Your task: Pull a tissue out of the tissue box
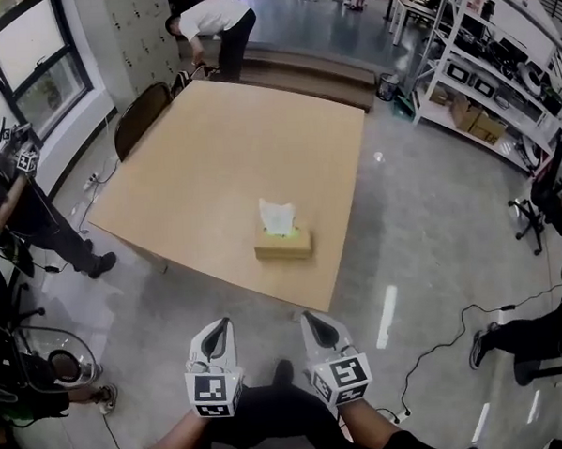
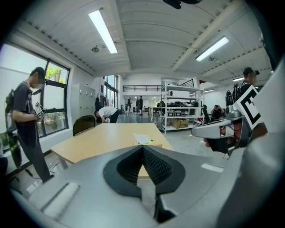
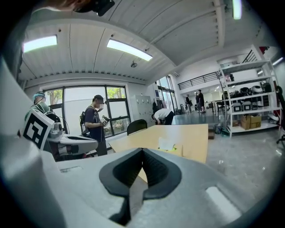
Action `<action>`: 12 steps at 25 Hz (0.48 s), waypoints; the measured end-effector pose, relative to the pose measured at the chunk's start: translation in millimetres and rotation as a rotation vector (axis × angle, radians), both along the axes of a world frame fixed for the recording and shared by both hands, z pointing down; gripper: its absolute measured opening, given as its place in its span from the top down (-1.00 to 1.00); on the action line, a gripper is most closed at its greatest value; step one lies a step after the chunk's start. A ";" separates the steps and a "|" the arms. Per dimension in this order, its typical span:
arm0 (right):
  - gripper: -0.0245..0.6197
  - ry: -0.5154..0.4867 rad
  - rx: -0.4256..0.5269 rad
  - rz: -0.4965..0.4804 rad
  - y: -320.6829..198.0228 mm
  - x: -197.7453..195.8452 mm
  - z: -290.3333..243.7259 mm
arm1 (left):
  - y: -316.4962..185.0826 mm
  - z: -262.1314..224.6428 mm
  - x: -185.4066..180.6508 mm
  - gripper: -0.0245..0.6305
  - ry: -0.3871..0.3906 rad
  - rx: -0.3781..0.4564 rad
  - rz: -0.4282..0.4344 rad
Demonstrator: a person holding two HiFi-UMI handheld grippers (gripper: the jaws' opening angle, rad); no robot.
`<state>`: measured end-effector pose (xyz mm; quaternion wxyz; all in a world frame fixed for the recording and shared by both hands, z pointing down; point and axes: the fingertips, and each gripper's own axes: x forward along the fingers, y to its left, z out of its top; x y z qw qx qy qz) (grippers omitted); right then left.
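"Tissue box (image 1: 283,244), where does it sit?"

"Start with what carries it. The broad tan surface (image 1: 211,147) stands on a grey floor (image 1: 424,258), with a white shelving rack (image 1: 499,76) off its right side and a dark chair (image 1: 142,113) at its far left edge. The box lies near the near edge, closer to the near right corner than to the left one."

"And the tissue?"

"A white tissue (image 1: 277,217) stands upright out of the slot in the top of the box. Nothing touches it."

"People?"

"One person (image 1: 216,20) bends over by the far corner, another (image 1: 7,200) stands beyond the left edge."

"The grippers?"

"Both hang over the floor, short of the near edge and well apart from the box, side by side and pointing toward it. The left gripper (image 1: 221,327) has its dark pads pressed together with nothing between them. The right gripper (image 1: 312,320) is the same: jaws together, empty. In each gripper view the box shows far beyond the closed tips."
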<state>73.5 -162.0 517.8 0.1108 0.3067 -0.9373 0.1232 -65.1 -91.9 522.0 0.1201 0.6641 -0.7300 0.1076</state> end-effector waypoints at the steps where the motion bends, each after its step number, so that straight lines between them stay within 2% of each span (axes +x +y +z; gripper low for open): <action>1: 0.95 -0.004 -0.002 -0.010 -2.3 -3.1 1.6 | -0.5 1.1 -1.4 0.87 -0.003 -0.006 -0.006; 6: 0.95 -0.003 -0.009 -0.060 -3.0 -14.8 7.6 | -7.6 0.9 -3.8 0.87 -0.012 -0.011 -0.023; 12: 0.95 0.017 -0.028 -0.028 -14.4 -15.9 23.0 | -32.1 14.2 -4.8 0.87 0.033 -0.022 0.002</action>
